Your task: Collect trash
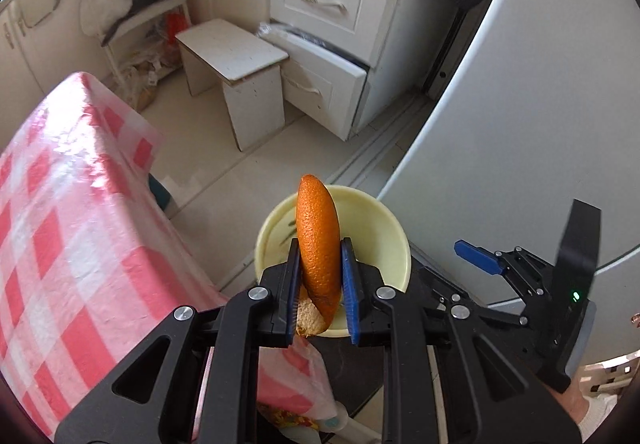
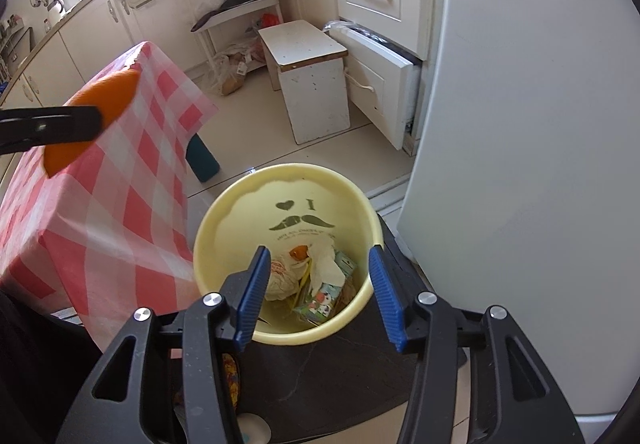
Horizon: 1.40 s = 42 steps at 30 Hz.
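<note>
Collection step, carry-to-bin phase. At left, beside the table under its checked cloth, the left gripper was clamped narrowly on a piece of orange peel, held upright above the near rim of the yellow bin. At right, the right gripper stood over the bin mouth, jaws apart with nothing between them; paper and packaging trash lay inside. The next move, by judgement, called for centring the peel over the opening, then releasing.

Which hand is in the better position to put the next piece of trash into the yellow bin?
Left. The left gripper is shut on the orange peel, above the yellow bin. The right gripper is open and empty over the bin.
</note>
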{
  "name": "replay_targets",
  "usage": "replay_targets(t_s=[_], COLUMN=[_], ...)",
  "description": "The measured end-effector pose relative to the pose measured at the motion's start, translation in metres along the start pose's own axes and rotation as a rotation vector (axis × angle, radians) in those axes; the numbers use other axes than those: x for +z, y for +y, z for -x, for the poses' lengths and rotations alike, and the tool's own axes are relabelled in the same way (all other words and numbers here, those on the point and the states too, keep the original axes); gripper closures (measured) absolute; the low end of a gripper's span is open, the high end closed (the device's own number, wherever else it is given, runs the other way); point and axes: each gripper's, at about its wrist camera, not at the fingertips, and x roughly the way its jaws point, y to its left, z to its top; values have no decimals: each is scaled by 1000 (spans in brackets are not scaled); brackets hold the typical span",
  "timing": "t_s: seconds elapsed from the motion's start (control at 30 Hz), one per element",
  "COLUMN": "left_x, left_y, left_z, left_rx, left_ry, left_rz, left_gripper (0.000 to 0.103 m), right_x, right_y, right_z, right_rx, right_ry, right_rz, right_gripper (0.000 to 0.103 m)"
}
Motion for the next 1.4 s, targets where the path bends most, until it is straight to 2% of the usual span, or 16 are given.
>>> replay_targets(t_s=[0.07, 0.13, 0.2, 0.27, 0.4, 0.47, 0.6, 0.83, 1.0, 1.17, 1.33, 1.4], left_x=[4, 3, 1, -1, -2, -2, -3, -15, -33, -53, -81, -92], left_y=[-2, 0, 1, 4, 8, 9, 15, 30, 32, 40, 53, 58], left_z=[-12, -22, -26, -25, -20, -14, 7, 64, 112, 158, 197, 210], left_rx=[4, -3, 9, 13, 39, 57, 123, 160, 201, 266, 327, 374], left_ry=[24, 49, 56, 53, 25, 1, -80, -227, -299, -358, -410, -428], left_rz=[17, 37, 45, 47, 61, 63, 80, 154, 138, 143, 186, 197], left_gripper=[83, 76, 61, 56, 42, 36, 19, 10, 7, 7, 7, 7], right_x=[-2, -2, -3, -3, -1, -1, 1, 5, 14, 21, 20, 19], right_y=[-2, -4, -6, -6, -8, -8, -8, -5, 11, 37, 65, 78], right_z=[1, 1, 2, 4, 8, 12, 25, 60, 95, 133, 163, 175], right_rx=[1, 3, 4, 1, -12, -25, -66, -132, -187, -211, -200, -189], right_ry=[0, 1, -2, -5, -10, -14, -31, -93, -166, -250, -322, -354], right_rz=[-8, -14, -20, -25, -35, -41, -50, -61, -44, -18, 14, 28], right_gripper=[50, 49, 48, 46, 41, 34, 24, 12, 7, 7, 7, 7])
